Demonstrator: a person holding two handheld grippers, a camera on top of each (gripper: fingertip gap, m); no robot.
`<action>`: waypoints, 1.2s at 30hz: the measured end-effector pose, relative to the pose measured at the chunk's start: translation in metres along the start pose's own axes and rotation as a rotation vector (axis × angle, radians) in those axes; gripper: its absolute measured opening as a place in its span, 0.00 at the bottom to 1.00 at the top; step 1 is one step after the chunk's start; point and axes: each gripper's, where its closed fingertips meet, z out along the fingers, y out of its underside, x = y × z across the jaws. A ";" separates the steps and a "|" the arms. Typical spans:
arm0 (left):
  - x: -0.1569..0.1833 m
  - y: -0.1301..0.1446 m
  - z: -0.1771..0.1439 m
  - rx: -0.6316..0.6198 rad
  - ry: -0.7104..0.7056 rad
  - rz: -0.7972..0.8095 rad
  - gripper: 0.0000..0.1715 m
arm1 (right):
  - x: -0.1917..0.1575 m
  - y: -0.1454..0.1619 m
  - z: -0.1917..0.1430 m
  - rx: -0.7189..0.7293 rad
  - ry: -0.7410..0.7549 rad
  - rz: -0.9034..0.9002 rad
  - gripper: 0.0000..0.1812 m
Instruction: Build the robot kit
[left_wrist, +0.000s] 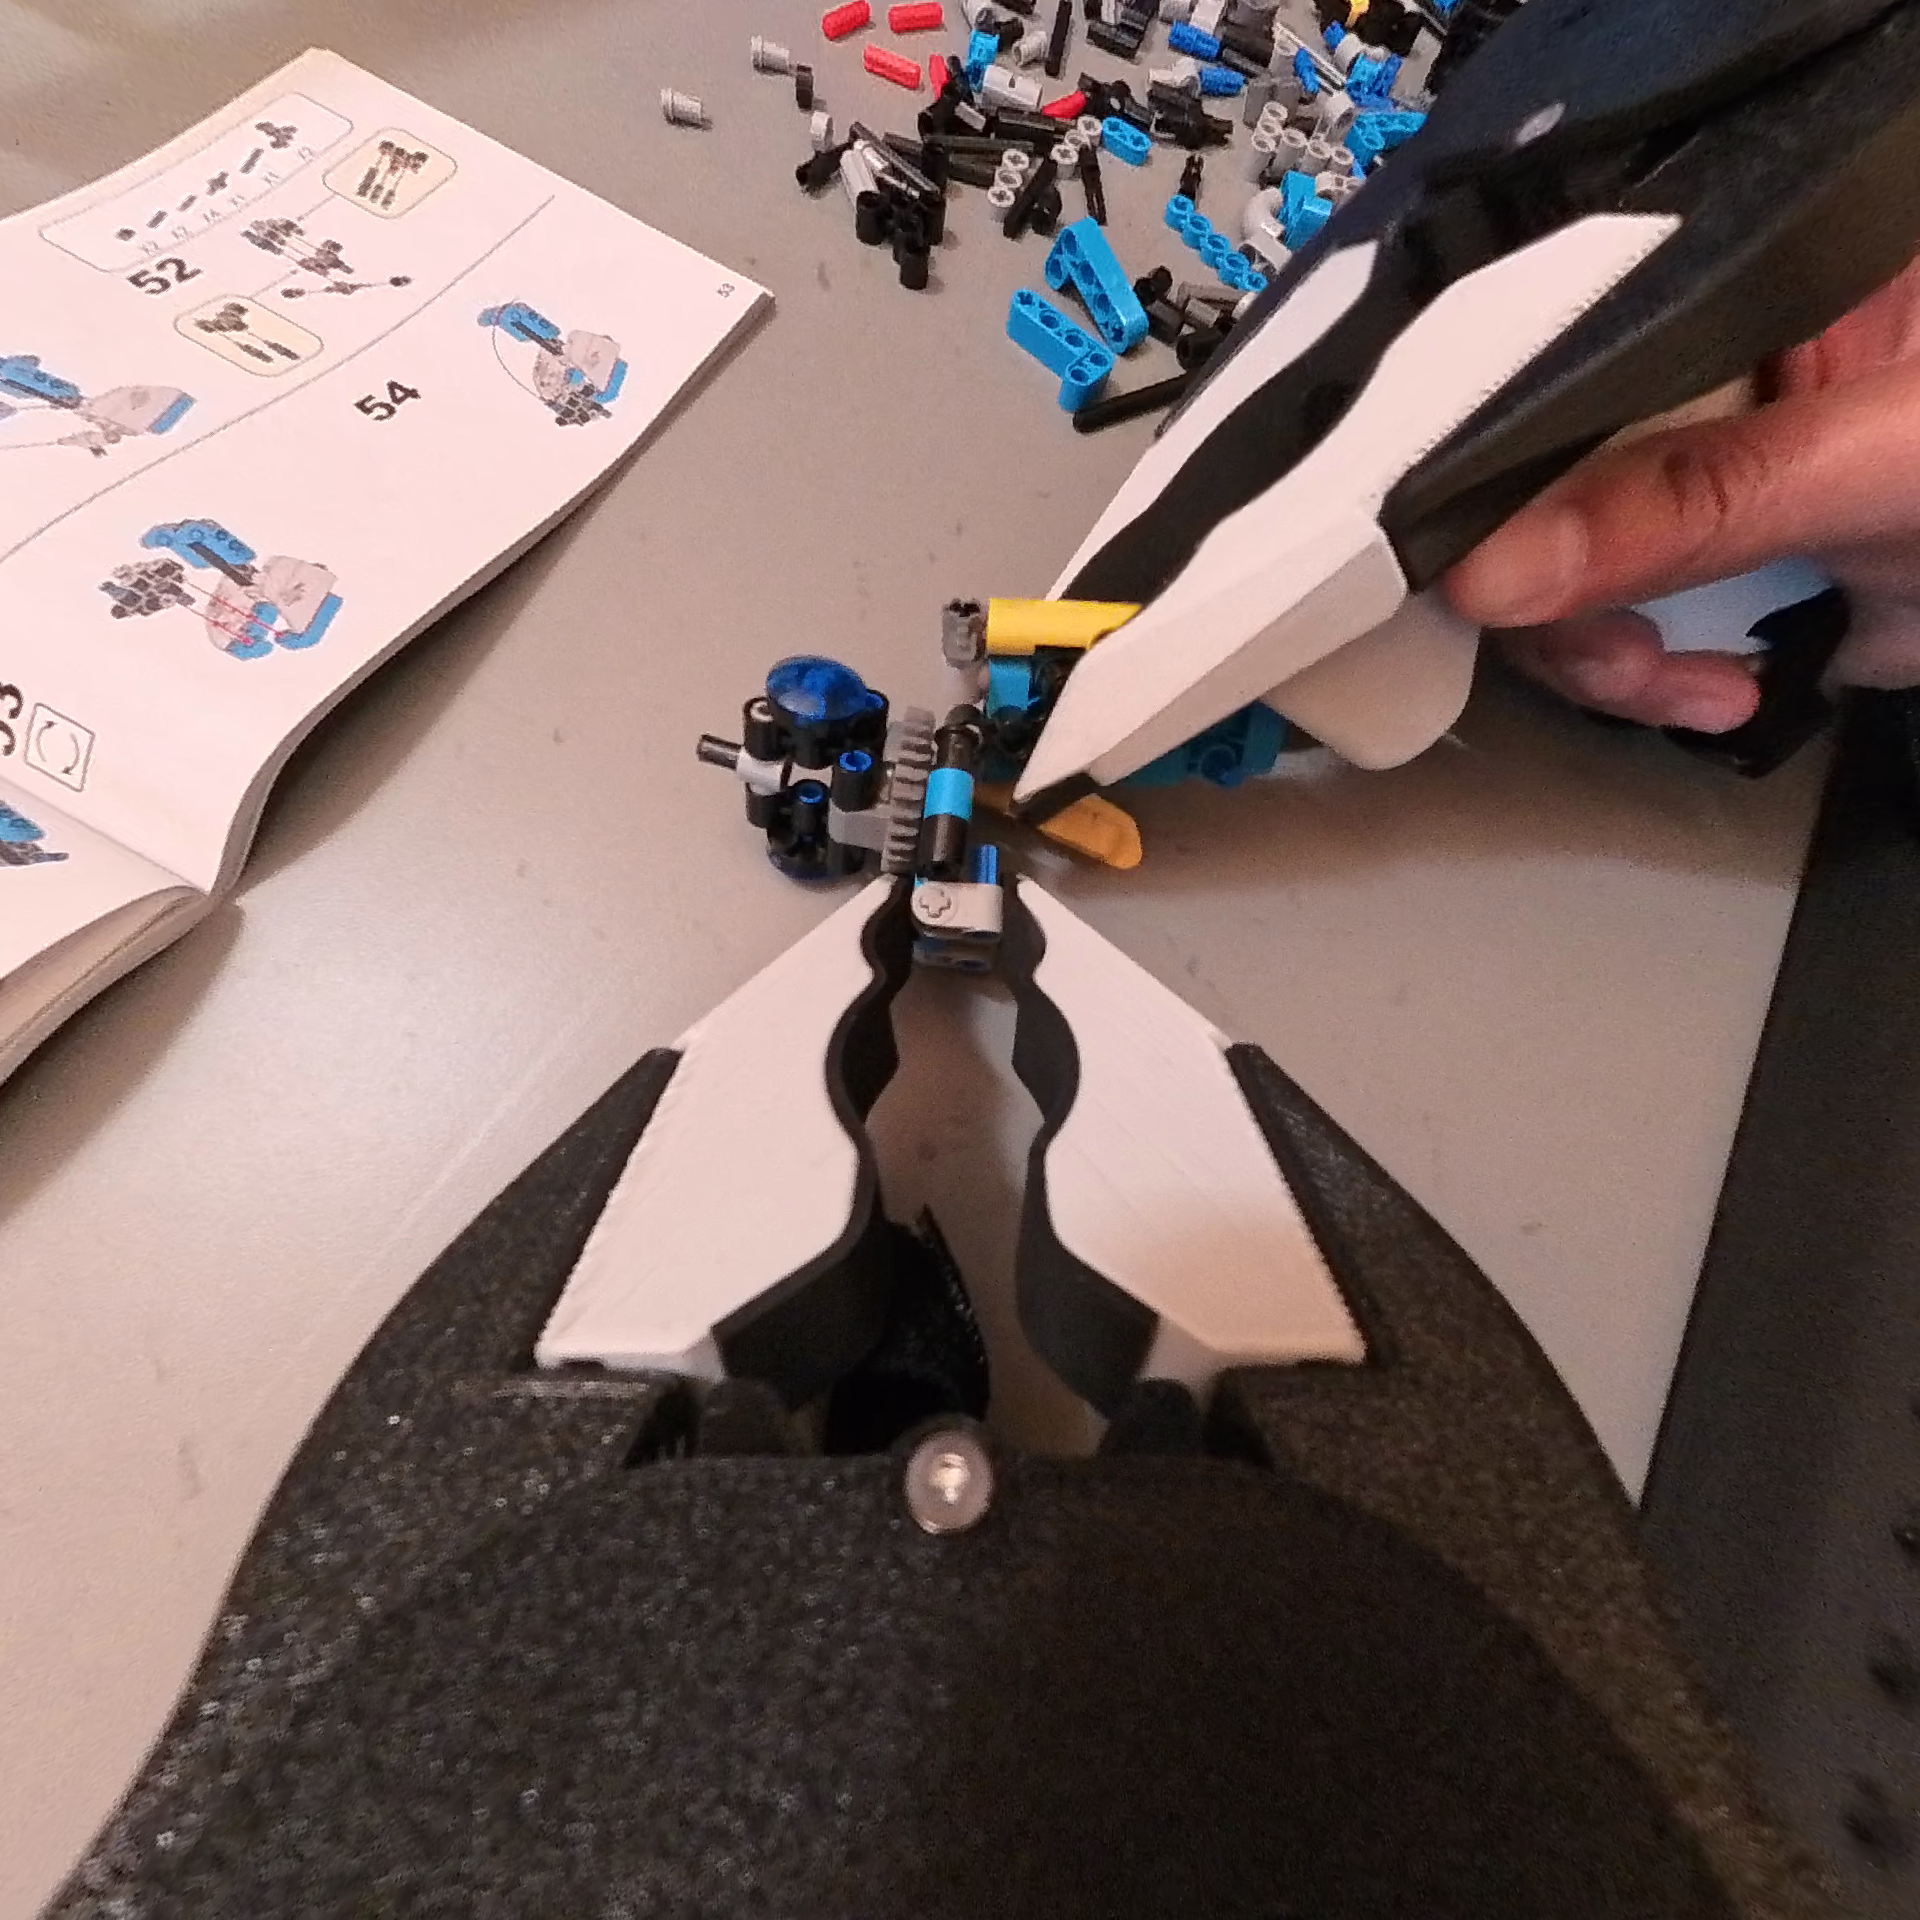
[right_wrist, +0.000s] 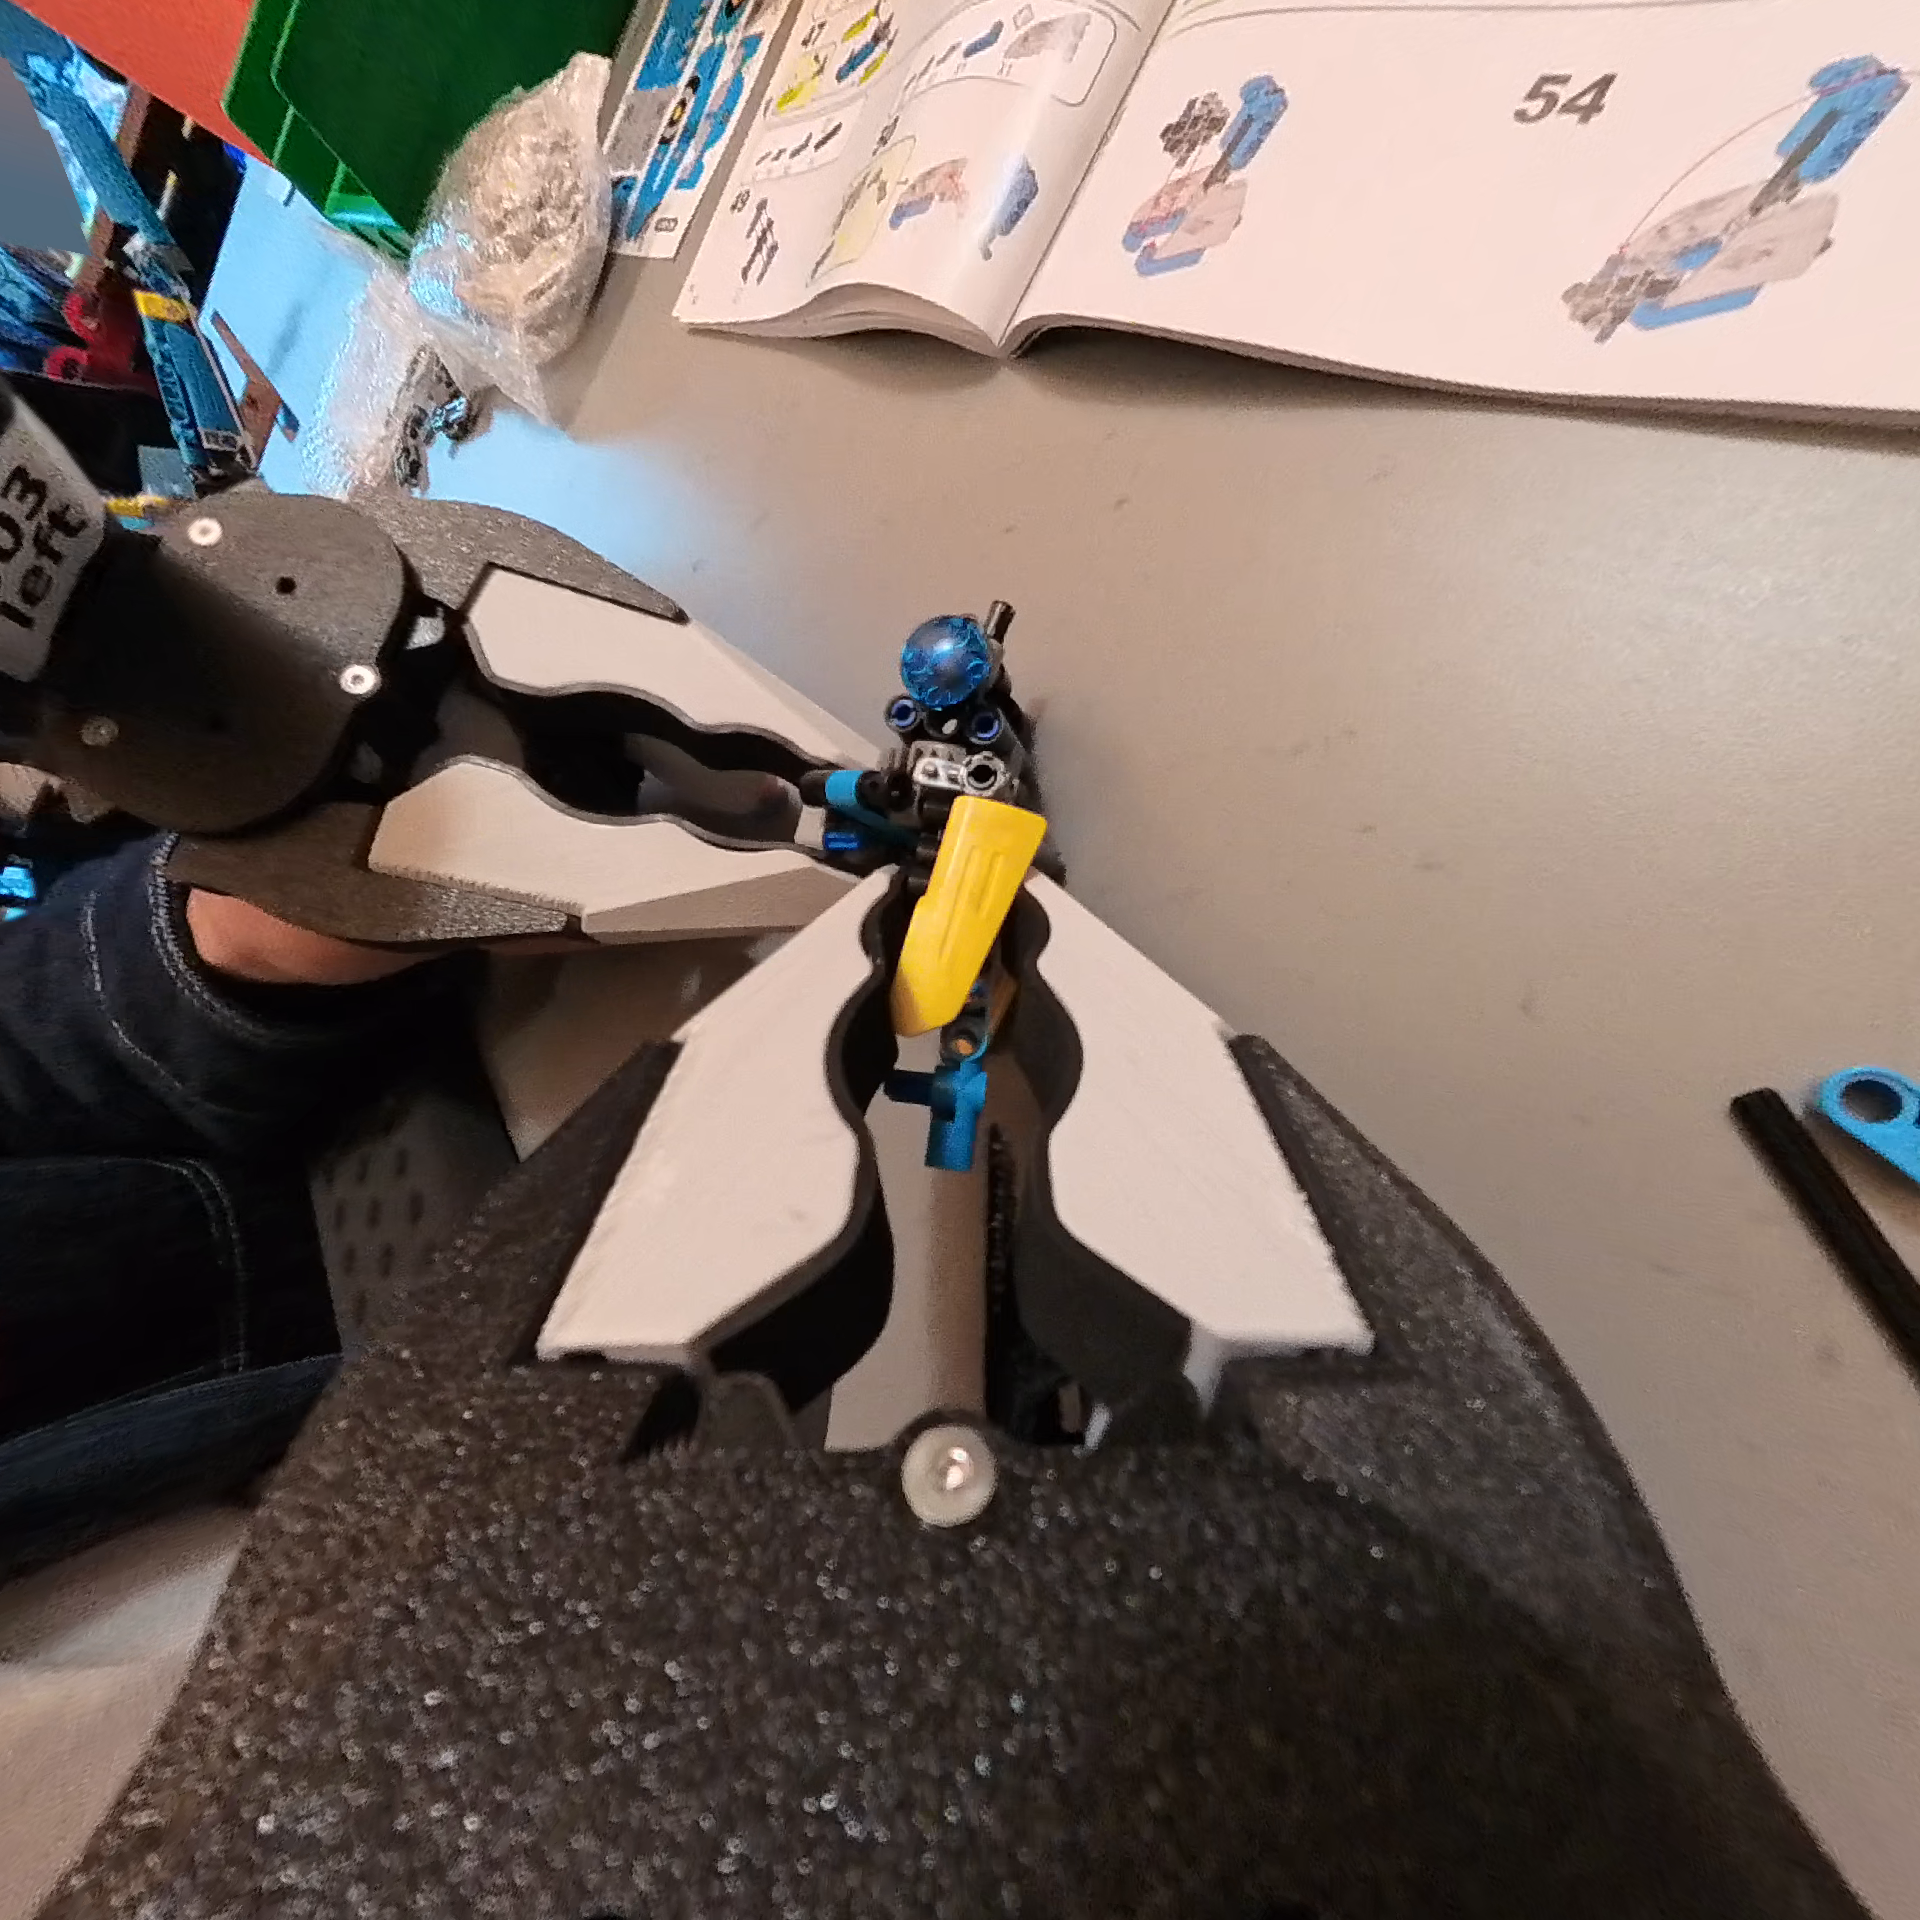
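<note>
Both grippers' jaws clamp the brick model (left_wrist: 883, 779) near the booklet (left_wrist: 312, 416).

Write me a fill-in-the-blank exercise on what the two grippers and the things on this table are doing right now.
1. Both grippers grip the same small brick ____, the left gripper from one side, the right gripper from another.
2. The curved panel between the right gripper's fingertips is ____ in colour.
3. The round dome on top of the model is ____.
4. The instruction booklet on the table lies ____.

Missing words: model; yellow; blue; open
</note>
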 end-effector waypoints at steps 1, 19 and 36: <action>0.000 0.000 0.000 0.000 0.013 -0.002 0.09 | 0.001 0.001 -0.001 -0.009 0.004 -0.013 0.09; -0.006 0.007 -0.015 -0.019 0.076 0.059 0.09 | -0.048 -0.016 -0.037 0.065 -0.541 0.185 0.09; 0.070 -0.081 -0.108 0.565 0.673 -0.151 0.09 | -0.125 -0.034 -0.080 0.205 -1.074 0.180 0.09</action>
